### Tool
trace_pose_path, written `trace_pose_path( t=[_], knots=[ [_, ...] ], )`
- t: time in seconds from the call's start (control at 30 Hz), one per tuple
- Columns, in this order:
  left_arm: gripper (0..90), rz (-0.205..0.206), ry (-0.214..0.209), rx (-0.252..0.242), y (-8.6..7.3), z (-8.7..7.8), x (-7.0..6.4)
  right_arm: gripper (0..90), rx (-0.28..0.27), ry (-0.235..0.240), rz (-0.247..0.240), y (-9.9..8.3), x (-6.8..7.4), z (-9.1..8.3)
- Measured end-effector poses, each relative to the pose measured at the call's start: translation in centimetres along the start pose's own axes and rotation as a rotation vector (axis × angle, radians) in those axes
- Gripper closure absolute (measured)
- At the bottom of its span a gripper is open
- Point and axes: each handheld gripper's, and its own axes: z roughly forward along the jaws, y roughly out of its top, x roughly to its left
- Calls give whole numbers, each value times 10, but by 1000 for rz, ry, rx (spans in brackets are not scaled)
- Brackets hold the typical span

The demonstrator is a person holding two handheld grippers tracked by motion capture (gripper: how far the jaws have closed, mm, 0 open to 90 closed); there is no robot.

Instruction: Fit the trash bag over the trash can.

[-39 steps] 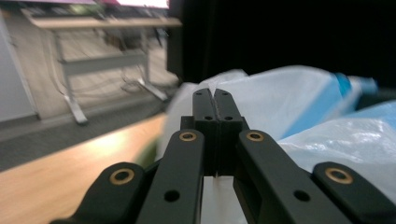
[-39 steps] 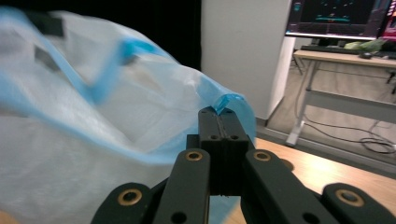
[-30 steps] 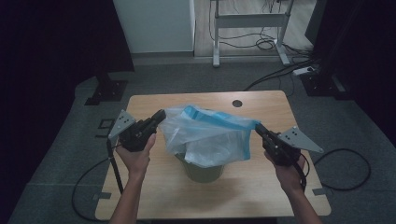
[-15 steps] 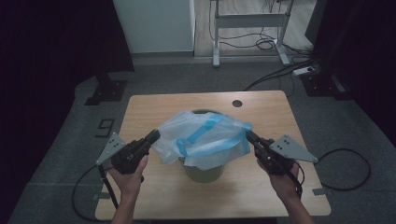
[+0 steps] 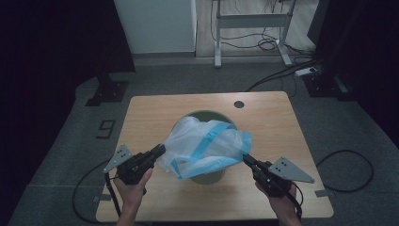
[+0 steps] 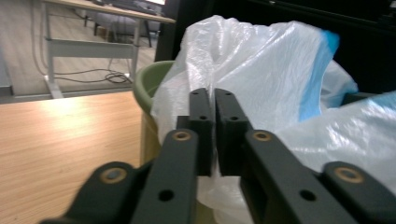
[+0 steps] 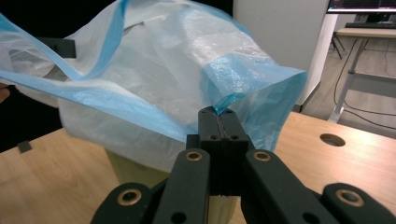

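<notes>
One plastic bag (image 5: 207, 148) over one green bin (image 5: 207, 176), pinched by both left tongs (image 5: 161, 149) and right tongs (image 5: 246, 159).

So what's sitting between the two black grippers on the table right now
In the high view, the translucent white plastic bag with blue trim stretches from left gripper to right gripper, draped over the round green bin.

1. I count one plastic bag (image 5: 207, 148), white with blue bands.
2. One green bin (image 5: 205, 114) under it.
3. One wooden table (image 5: 150, 117).
4. Two tongs of mine: left gripper (image 5: 161, 149), right gripper (image 5: 245, 158).
5. One round hole (image 5: 239, 104) in the tabletop.
</notes>
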Motion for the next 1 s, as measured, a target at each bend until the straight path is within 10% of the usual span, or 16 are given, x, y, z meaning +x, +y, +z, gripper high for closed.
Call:
trace_pose_path(
  t=[0.17,0.43,1.0],
  knots=[
    [534,59,-11,-4,19,-4,-8,894,7,0,-4,1,-2,0],
    [344,114,-37,64,50,6,-13,894,3,-11,-25,12,-6,1],
    [414,145,-66,167,93,44,-9,894,12,-13,-57,21,-7,7]
  ],
)
